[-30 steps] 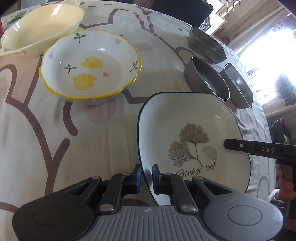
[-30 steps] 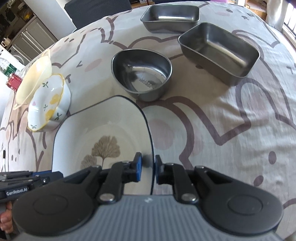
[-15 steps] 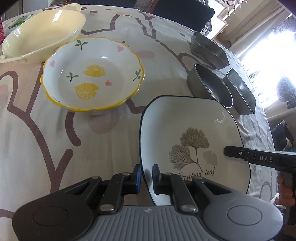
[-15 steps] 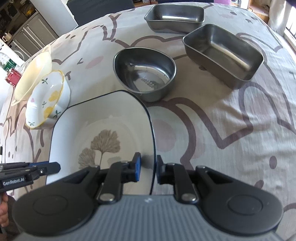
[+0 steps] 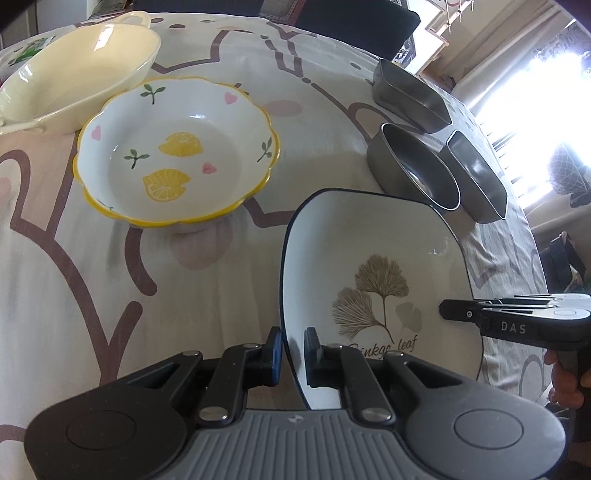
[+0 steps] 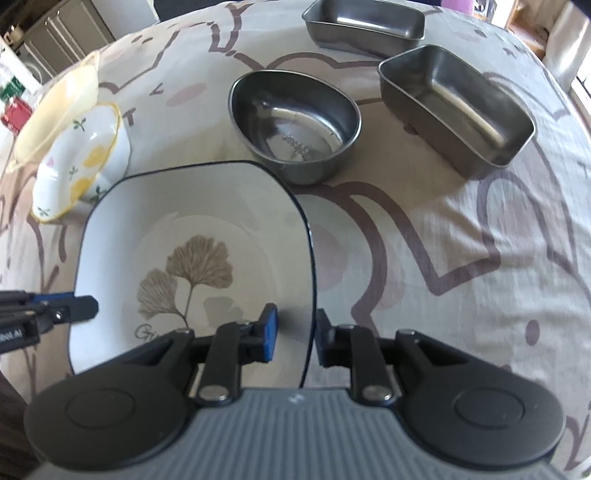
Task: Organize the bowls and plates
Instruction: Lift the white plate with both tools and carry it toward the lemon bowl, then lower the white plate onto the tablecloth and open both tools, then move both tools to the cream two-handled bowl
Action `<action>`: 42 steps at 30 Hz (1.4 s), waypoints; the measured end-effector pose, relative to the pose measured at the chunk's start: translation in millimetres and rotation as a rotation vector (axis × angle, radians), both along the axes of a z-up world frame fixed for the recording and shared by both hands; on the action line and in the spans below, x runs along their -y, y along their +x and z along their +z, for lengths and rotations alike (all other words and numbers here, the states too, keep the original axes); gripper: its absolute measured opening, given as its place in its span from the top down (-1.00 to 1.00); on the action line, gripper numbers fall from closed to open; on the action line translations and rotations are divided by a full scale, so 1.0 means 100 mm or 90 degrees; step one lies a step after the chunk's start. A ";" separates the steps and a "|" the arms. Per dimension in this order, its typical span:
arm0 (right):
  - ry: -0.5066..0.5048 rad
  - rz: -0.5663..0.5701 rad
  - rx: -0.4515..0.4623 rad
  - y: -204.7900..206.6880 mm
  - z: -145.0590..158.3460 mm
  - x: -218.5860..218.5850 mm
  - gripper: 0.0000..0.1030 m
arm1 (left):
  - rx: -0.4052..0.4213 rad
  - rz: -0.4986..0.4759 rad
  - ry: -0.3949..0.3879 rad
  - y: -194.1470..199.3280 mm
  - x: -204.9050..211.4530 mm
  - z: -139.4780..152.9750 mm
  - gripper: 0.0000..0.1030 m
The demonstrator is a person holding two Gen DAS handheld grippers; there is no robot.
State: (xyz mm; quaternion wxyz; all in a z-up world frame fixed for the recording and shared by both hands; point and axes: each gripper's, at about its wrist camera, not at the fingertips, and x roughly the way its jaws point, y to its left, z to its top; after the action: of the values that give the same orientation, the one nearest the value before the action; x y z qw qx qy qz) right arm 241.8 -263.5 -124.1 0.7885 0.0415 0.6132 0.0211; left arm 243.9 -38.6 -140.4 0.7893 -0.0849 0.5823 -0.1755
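A white square plate [image 5: 369, 240] with a dark blue rim and a ginkgo leaf print lies low over the patterned tablecloth. My left gripper [image 5: 293, 356] is shut on its left rim. In the right wrist view the same plate [image 6: 184, 214] has its right rim between the jaws of my right gripper [image 6: 295, 338]. Those jaws are opening, and the blue inner pad stands off the rim. Each gripper's tip shows at the far side of the plate in the other's view: the right gripper [image 5: 454, 310] and the left gripper [image 6: 85, 308].
Beyond the plate to the left stand a lemon-print bowl [image 5: 177, 155] and a cream handled dish [image 5: 81, 74]. An oval steel bowl [image 6: 295, 122] and two rectangular steel trays [image 6: 454, 103] [image 6: 365, 18] stand behind. The table edge drops away at the right.
The right gripper's jaws have parted from the plate's right rim, leaving a gap at the inner pad. The left gripper keeps its grip on the left rim.
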 end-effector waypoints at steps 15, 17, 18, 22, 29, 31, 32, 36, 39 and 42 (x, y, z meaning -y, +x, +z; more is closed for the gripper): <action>0.003 -0.002 0.013 0.01 0.01 0.06 0.62 | -0.009 -0.004 0.007 0.03 0.02 -0.03 0.71; 0.004 0.001 0.014 0.00 0.02 0.06 0.62 | -0.009 -0.006 0.009 0.03 0.03 -0.03 0.71; 0.004 0.004 0.014 0.01 0.02 0.05 0.62 | -0.009 -0.007 0.011 0.03 0.03 -0.03 0.71; 0.004 0.009 0.019 -0.02 0.03 0.02 0.62 | -0.010 -0.008 0.014 0.03 0.04 -0.03 0.49; -0.009 0.024 0.039 -0.12 0.09 0.03 0.27 | -0.003 -0.017 0.020 -0.01 0.07 -0.01 -0.26; -0.015 0.023 0.040 -0.16 0.11 0.06 -0.04 | 0.002 -0.021 0.022 -0.03 0.08 0.01 -0.40; -0.017 0.025 0.043 -0.18 0.12 0.07 -0.13 | 0.004 -0.022 0.023 -0.05 0.08 0.02 -0.49; -0.009 0.026 0.054 -0.27 0.19 0.14 -0.49 | 0.014 -0.024 0.023 -0.10 0.11 0.06 -0.82; -0.001 0.025 0.072 -0.35 0.25 0.19 -0.83 | 0.023 -0.026 0.023 -0.15 0.13 0.10 -0.95; 0.008 0.020 0.091 -0.42 0.32 0.25 -0.98 | 0.035 -0.025 0.030 -0.21 0.14 0.16 -1.00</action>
State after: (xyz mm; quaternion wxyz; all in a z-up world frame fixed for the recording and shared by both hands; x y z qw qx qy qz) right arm 199.6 -288.8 -92.2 0.8296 0.0351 0.5558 0.0403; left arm 223.0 -52.9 -124.5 0.8031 -0.0502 0.5659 -0.1794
